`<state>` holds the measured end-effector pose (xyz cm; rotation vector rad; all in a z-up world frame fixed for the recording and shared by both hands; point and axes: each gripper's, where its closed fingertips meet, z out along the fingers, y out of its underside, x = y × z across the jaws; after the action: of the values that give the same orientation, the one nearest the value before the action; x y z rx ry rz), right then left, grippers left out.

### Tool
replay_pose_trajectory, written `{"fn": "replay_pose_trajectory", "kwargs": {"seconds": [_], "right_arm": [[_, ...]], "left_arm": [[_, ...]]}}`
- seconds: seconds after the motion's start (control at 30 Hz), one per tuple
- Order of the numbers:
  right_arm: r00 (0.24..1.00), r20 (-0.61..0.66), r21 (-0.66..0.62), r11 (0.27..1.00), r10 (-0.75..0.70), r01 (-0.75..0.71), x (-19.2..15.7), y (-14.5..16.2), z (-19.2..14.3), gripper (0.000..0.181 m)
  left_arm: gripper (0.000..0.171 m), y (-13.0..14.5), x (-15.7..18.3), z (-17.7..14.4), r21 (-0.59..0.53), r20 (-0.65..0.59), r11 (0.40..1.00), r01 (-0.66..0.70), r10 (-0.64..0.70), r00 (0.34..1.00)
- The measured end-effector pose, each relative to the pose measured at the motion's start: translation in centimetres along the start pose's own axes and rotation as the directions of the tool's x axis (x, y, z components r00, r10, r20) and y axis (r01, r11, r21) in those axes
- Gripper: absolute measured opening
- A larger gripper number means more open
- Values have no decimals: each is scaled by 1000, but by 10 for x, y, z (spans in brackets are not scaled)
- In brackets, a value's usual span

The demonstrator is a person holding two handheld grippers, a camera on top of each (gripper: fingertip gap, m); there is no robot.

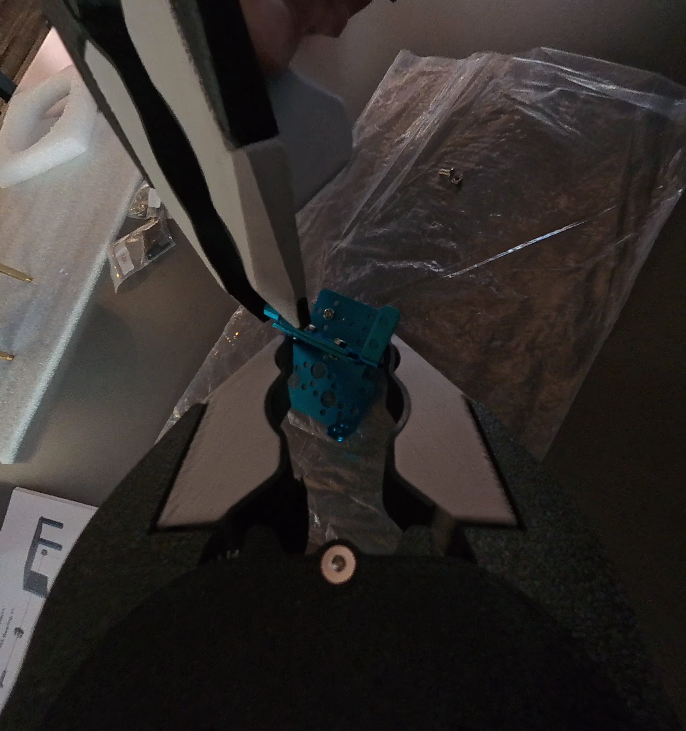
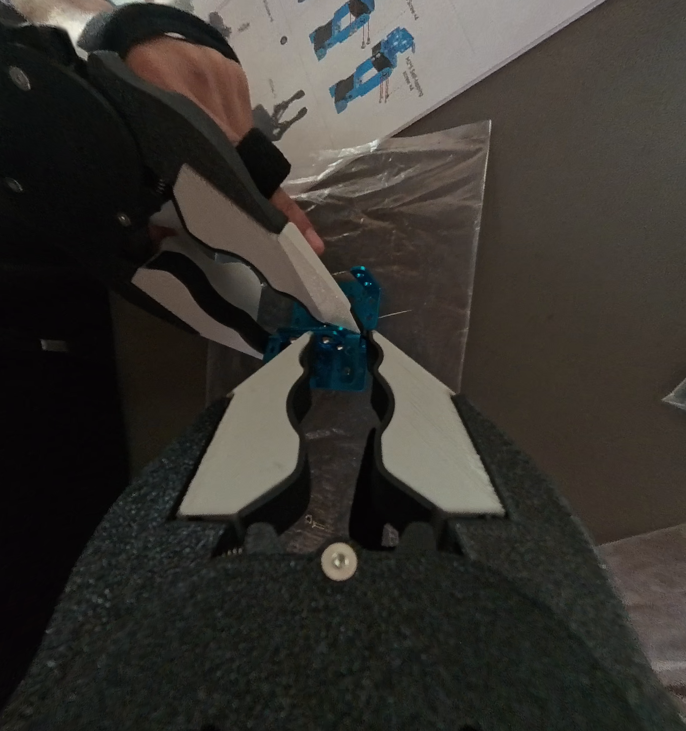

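I see the dark surface (image 1: 649, 435) spread out beyond both tools, and most of what lies ahead of my left hand-held gripper (image 1: 335, 348) is a large clear plastic bag (image 1: 511, 217) lying flat on it. Off to that gripper's left sits a white foam slab (image 1: 37, 245) with a smaller foam block (image 1: 37, 134) on it and two brass rods (image 1: 5, 269) sticking out over it. Between slab and bag lies a small clear packet (image 1: 139, 245). A printed sheet (image 1: 21, 573) lies near the gripper's lower left.

In the right wrist view, a bigger sheet with blue drawings (image 2: 373, 59) lies far ahead of my right hand-held gripper (image 2: 337, 336), beyond the bag (image 2: 412, 237).

The blue perforated metal bracket assembly (image 1: 333, 356) sits between the two tools, just above the bag. My left hand-held gripper has its fingers partly closed on the lower bracket plate, pinching it at the tips. My right hand-held gripper (image 1: 293, 312) comes in from the far side, its tips pressed on the upper blue flange; in its own view the bracket (image 2: 333, 368) sits between the tips. A person's hand (image 2: 214, 91) holds the left tool there.

Two tiny fasteners, a screw and nut (image 1: 450, 173), rest on the bag well ahead of the left gripper.
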<state>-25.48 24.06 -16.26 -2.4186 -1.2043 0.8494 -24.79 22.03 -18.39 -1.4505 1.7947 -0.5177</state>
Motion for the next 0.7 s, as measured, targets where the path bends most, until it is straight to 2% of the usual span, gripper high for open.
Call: {"fn": "replay_pose_trajectory", "kwargs": {"seconds": [0.13, 0.2, 0.37, 0.57, 0.7], "right_arm": [[995, 88, 41, 997, 56, -60, 1, -1, -1, 18], [994, 105, 42, 998, 41, -45, -1, 0, -1, 23], [999, 43, 12, 1000, -21, 20, 1, 1, 0, 21], [994, 101, 38, 998, 38, -42, 3, 0, -2, 14], [995, 95, 28, 999, 18, -21, 2, 2, -1, 16]], "left_arm": [[46, 0, 0, 0, 1, 3, 1000, -5, 5, 1000], [45, 0, 0, 0, 1, -2, 1000, -2, 2, 1000], [46, 0, 0, 0, 1, 0, 1000, -5, 5, 1000], [45, 0, 0, 0, 3, 2, 1000, -10, 10, 1000], [45, 0, 1, 0, 3, -6, 1000, -10, 10, 1000]]}}
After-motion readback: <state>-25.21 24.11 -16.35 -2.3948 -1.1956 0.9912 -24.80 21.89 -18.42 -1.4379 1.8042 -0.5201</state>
